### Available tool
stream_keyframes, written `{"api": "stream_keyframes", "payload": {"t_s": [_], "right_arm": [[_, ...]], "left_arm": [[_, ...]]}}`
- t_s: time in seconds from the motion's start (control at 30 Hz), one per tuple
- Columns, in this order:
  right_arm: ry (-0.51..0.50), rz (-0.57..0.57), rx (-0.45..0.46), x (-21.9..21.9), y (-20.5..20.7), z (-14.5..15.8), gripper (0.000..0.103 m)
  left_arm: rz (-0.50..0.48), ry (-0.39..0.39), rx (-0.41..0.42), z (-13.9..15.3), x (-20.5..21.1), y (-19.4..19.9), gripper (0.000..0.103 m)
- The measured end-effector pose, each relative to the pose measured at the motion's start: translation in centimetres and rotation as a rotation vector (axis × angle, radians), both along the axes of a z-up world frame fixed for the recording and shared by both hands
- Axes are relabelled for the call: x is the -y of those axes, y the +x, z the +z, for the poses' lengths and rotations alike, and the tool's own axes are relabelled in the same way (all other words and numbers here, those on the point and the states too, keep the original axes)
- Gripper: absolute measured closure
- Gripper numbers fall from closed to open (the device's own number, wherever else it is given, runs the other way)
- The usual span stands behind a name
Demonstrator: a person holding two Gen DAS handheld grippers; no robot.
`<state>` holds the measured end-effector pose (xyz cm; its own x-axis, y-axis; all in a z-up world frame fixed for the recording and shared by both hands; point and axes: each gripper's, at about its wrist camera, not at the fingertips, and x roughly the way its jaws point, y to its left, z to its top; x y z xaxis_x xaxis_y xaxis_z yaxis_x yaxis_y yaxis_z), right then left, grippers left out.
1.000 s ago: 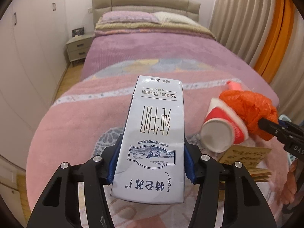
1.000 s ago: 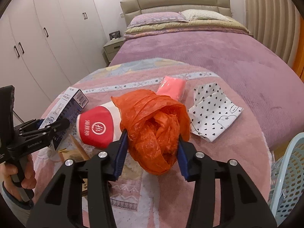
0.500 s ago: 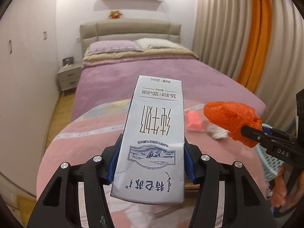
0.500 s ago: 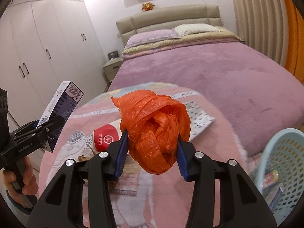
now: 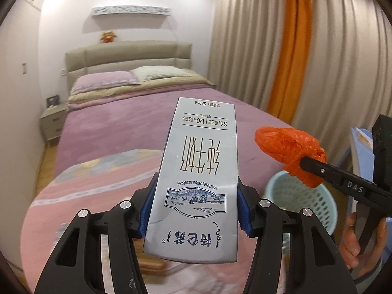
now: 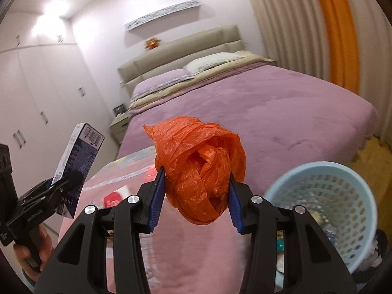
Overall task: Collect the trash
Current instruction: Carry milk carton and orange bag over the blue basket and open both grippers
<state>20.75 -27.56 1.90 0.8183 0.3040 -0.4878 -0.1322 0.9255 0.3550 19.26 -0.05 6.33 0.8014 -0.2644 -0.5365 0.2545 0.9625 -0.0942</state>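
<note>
Orange bag [image 6: 201,171] hangs gripper-held, seemingly just short of basket rim [image 6: 281,183].

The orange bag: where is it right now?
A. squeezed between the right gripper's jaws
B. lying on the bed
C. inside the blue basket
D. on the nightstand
A: the orange bag hangs pinched in the right gripper, up in the air beside the blue basket.

I have the milk carton [image 5: 196,178] up between my left gripper's [image 5: 194,210] pads, above the bed [image 5: 117,132]. To its right my right gripper [image 6: 194,199] holds the plastic bag [image 6: 199,174], also clear of the blanket. The basket [image 6: 343,196] sits lower right, off the bed's edge. A cup [image 6: 114,197] lies on the blanket behind.
</note>
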Motion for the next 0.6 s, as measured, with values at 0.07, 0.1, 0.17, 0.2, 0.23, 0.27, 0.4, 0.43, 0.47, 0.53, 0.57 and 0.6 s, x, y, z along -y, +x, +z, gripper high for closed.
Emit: {"api": "stream_keyframes", "payload": {"t_s": [0.07, 0.1, 0.17, 0.2, 0.23, 0.27, 0.4, 0.43, 0.47, 0.53, 0.57, 0.6], "right_arm": [[-0.001, -0.034, -0.006, 1.5, -0.3, 0.0, 0.061], [-0.003, -0.051, -0.008, 2.1, -0.5, 0.0, 0.061], [-0.006, -0.093, -0.010, 3.8, -0.9, -0.2, 0.061], [-0.005, -0.103, -0.012, 4.2, -1.0, -0.3, 0.061], [-0.003, -0.122, -0.016, 5.0, -1.1, -0.5, 0.061], [-0.001, -0.138, -0.020, 5.8, -1.2, -0.6, 0.061], [0.014, -0.198, -0.046, 8.6, -1.3, -1.7, 0.061], [0.023, -0.214, -0.055, 9.3, -1.3, -2.0, 0.061], [0.028, -0.224, -0.062, 9.7, -1.4, -2.2, 0.061], [0.034, -0.254, -0.081, 10.3, -1.7, -2.9, 0.061], [0.030, -0.274, -0.096, 10.8, -1.7, -3.3, 0.061], [0.029, -0.284, -0.105, 11.0, -1.7, -3.6, 0.061]], "left_arm": [[-0.025, 0.002, -0.002, -0.2, 1.9, 0.1, 0.050], [-0.038, 0.002, -0.004, -0.3, 2.7, 0.3, 0.050], [-0.072, 0.003, -0.010, -0.6, 4.9, 0.7, 0.050], [-0.085, 0.005, -0.013, -0.8, 5.8, 0.7, 0.050], [-0.102, 0.008, -0.017, -1.0, 6.8, 0.9, 0.050], [-0.118, 0.011, -0.022, -1.2, 7.8, 1.0, 0.050], [-0.173, 0.004, -0.047, -2.2, 11.0, 1.5, 0.050], [-0.186, -0.005, -0.057, -2.5, 11.8, 1.7, 0.050], [-0.197, -0.016, -0.068, -2.8, 12.4, 1.9, 0.050], [-0.213, -0.032, -0.092, -3.4, 13.7, 2.3, 0.050], [-0.223, -0.032, -0.102, -3.9, 14.4, 2.3, 0.050], [-0.228, -0.027, -0.108, -4.3, 15.2, 2.4, 0.050]]}}
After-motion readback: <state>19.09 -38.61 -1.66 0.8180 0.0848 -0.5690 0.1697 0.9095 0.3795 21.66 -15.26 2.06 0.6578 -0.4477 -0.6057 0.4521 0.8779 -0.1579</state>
